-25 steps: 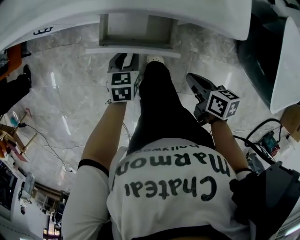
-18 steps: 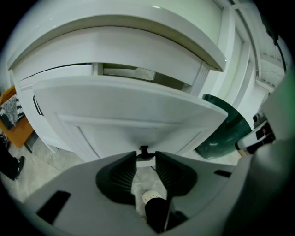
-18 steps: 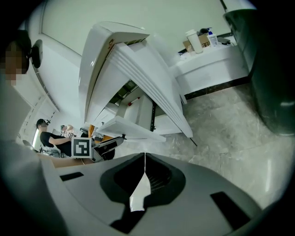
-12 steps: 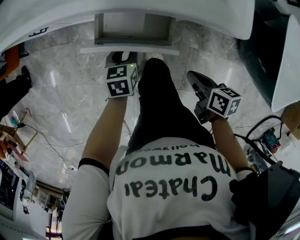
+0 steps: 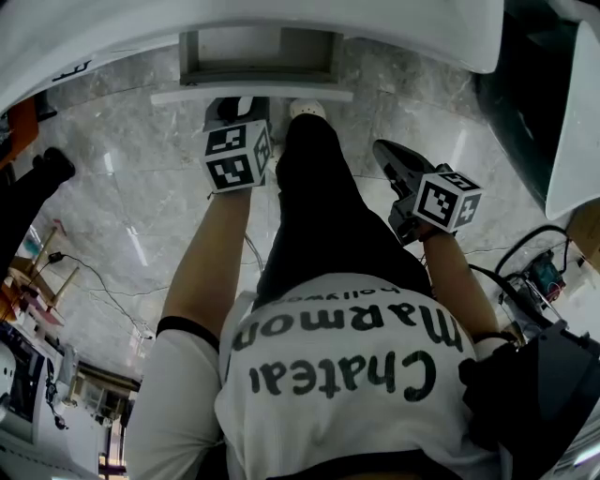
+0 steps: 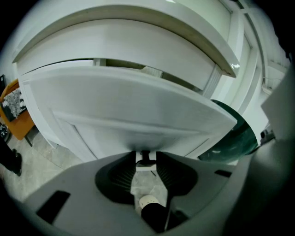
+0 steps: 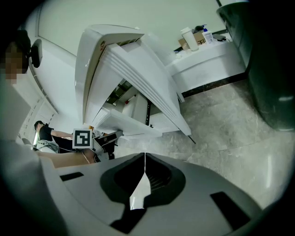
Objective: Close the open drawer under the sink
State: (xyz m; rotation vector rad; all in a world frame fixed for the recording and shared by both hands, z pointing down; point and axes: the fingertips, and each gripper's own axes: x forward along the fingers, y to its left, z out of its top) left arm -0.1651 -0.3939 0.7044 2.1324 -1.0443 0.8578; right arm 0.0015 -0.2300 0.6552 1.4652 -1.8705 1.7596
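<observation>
Head view: the drawer [image 5: 251, 95] stands pulled out under the sink [image 5: 394, 28], its front panel close before the left gripper [image 5: 236, 108]; the right gripper [image 5: 386, 157] hangs well apart, idle.

Left gripper view: the jaws, which have just been opening, stand spread with the drawer's small dark knob [image 6: 145, 156] between their tips, unpinched (a push needs no grip); best to press the front squarely and straight in, so it does not rack.

Right gripper view: jaws pressed together on nothing, above the floor [image 7: 230, 120].
</observation>
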